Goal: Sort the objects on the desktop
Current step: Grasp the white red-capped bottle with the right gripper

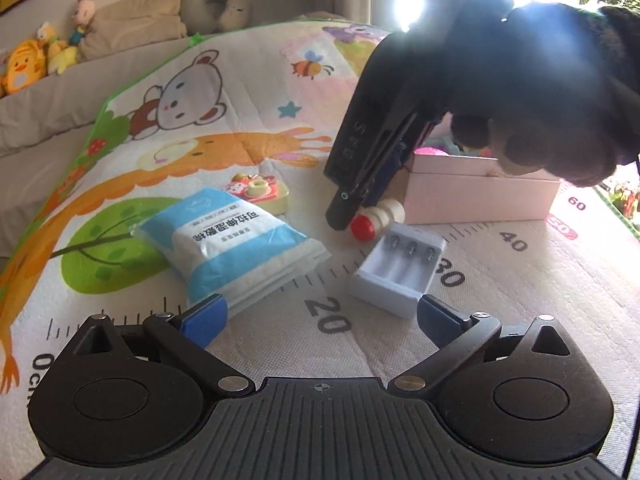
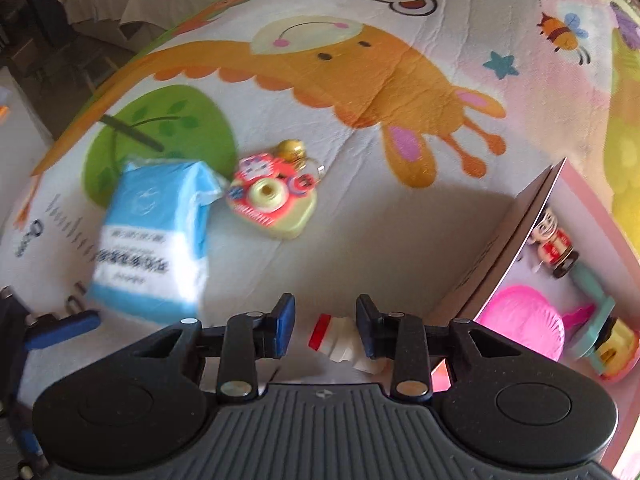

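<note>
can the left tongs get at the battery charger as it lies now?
Probably yes. The battery charger lies flat on the mat just ahead of the open left tongs, beside its right finger, with nothing on top. The wipes pack sits close on the other side.

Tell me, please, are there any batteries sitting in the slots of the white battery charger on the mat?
No, the battery charger shows bare slots with only springs visible.
</note>
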`<state>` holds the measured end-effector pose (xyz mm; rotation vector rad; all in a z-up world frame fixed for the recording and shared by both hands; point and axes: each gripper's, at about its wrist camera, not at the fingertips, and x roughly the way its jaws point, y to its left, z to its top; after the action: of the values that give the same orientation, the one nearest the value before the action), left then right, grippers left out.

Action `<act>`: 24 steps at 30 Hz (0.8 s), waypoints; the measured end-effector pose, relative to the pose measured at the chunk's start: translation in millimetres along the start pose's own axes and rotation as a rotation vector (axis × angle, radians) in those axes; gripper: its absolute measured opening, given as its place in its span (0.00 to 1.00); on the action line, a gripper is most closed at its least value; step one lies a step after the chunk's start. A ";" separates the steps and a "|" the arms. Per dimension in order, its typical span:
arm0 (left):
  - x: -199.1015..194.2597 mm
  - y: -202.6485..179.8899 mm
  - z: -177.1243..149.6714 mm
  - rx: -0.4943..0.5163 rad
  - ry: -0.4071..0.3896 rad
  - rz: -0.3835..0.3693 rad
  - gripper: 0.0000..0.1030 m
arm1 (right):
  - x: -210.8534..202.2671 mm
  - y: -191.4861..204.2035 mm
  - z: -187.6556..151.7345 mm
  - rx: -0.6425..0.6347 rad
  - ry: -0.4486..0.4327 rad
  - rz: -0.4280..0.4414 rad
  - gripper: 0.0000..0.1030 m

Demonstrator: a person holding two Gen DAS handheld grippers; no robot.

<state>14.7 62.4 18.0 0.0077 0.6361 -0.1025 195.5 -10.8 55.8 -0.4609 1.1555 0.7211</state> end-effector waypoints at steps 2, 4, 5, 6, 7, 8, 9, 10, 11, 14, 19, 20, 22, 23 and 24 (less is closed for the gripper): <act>0.0 -0.6 -0.5 0.001 0.003 -0.005 1.00 | -23.6 -0.2 -12.8 0.007 -0.061 0.029 0.32; 2.5 -2.6 0.4 0.002 0.011 -0.005 1.00 | -42.1 -6.6 -21.1 0.029 -0.116 0.036 0.32; 4.3 -4.5 1.4 0.002 0.016 -0.008 1.00 | -47.1 -10.6 -23.9 0.045 -0.133 0.033 0.32; 5.7 -6.8 2.3 0.006 0.018 -0.013 1.00 | -50.3 -14.3 -26.8 0.054 -0.150 0.023 0.32; 6.8 -10.9 2.8 0.020 0.019 -0.023 1.00 | -50.8 -15.3 -29.7 0.044 -0.169 0.001 0.32; 7.7 -14.5 3.5 0.033 0.020 -0.028 1.00 | -47.7 -14.6 -31.1 0.025 -0.182 -0.022 0.33; 8.3 -18.9 3.8 0.050 0.021 -0.033 1.00 | -43.7 -13.6 -32.7 0.018 -0.190 -0.028 0.33; 8.6 -22.3 4.0 0.064 0.023 -0.037 1.00 | -36.9 -12.3 -33.5 0.018 -0.197 -0.024 0.34; 8.7 -25.1 3.9 0.075 0.026 -0.039 1.00 | -30.4 -9.6 -35.2 0.012 -0.212 -0.030 0.35; 7.1 -29.3 1.7 0.104 0.041 -0.034 1.00 | -13.3 3.8 -44.6 -0.042 -0.276 -0.087 0.37; 6.1 -24.3 -3.9 0.097 0.085 -0.004 1.00 | 1.9 1.8 -71.6 0.009 -0.268 -0.037 0.29; 6.2 -23.3 -4.7 0.091 0.091 -0.002 1.00 | 0.4 0.0 -82.2 0.015 -0.270 -0.031 0.26; 7.9 -23.4 -5.3 0.082 0.102 -0.004 1.00 | -6.1 -3.2 -107.3 0.002 -0.303 -0.084 0.26; 9.3 -24.7 -5.3 0.081 0.107 -0.008 1.00 | -10.0 -6.3 -118.0 0.000 -0.318 -0.114 0.26; 11.2 -26.9 -4.9 0.082 0.110 -0.016 1.00 | -15.7 -11.7 -130.8 0.011 -0.332 -0.155 0.26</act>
<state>18.1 34.8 8.1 0.0879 0.7417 -0.1440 114.5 -110.5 24.3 -0.3996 0.8032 0.6283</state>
